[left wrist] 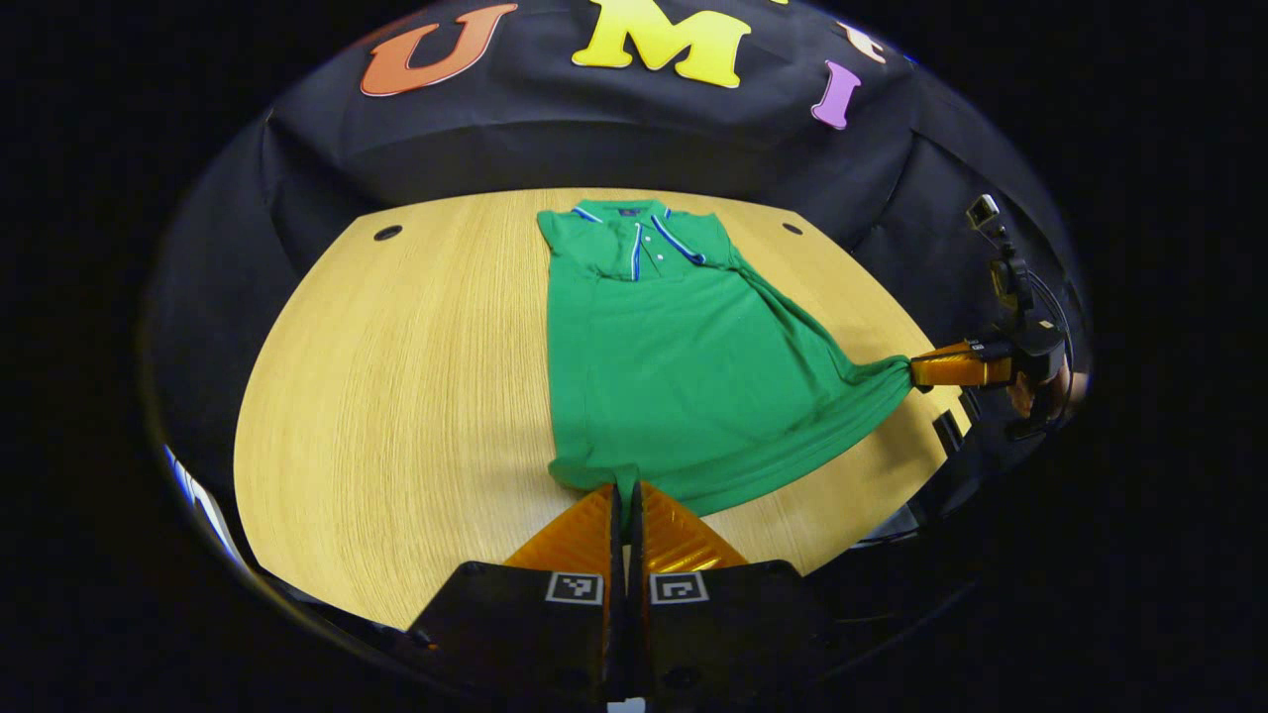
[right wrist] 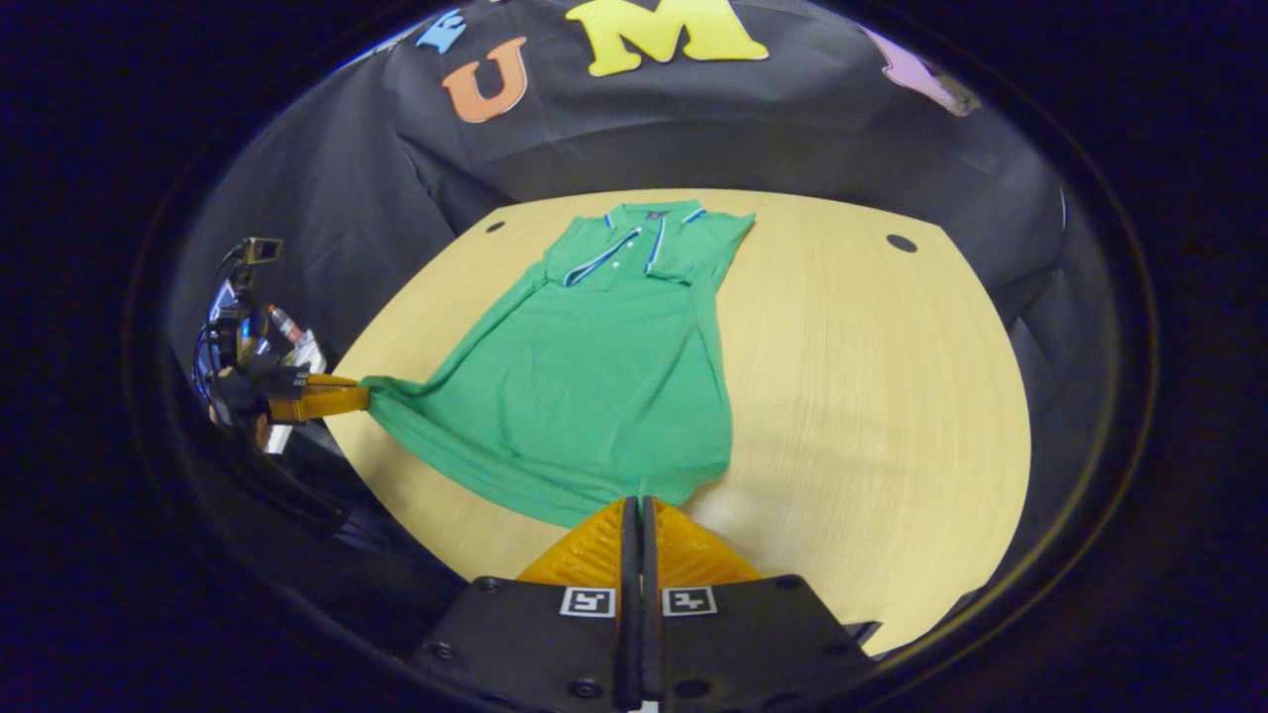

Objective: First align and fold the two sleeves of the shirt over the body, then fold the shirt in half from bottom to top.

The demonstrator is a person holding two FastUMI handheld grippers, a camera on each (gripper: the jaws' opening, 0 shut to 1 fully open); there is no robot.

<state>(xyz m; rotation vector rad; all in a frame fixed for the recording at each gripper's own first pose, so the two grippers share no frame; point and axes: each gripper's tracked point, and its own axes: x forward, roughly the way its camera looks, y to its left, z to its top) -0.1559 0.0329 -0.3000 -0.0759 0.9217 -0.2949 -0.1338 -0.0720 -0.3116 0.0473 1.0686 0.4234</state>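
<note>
Left gripper view: A green polo shirt (left wrist: 674, 366) lies on a wooden table (left wrist: 396, 396), collar (left wrist: 634, 213) at the far end, hem at the near end. Both sleeves are folded in over the chest. The left gripper (left wrist: 624, 490) sits at the near hem, its fingers pressed together with a pinch of the hem's near-left corner clamped between them. At the right edge of the table, the right gripper (left wrist: 916, 369) is clamped on the other hem corner; the fabric is drawn into a taut point toward it, with creases running from the collar area down to that point. Part of a hand (left wrist: 1035, 396) shows behind that gripper. Two dark round holes (left wrist: 388, 233) mark the far corners of the table.

Right gripper view: The polo shirt (right wrist: 594, 376) lies with its collar (right wrist: 649, 213) far and hem near. The right gripper (right wrist: 634, 505) is at the near hem, fingers together and gripping the hem's near-right corner. At the left, the left gripper (right wrist: 362, 396) is closed on the opposite corner, stretched out beyond the table (right wrist: 892, 396) edge. The hem between the two grippers hangs in a shallow curve.
</note>
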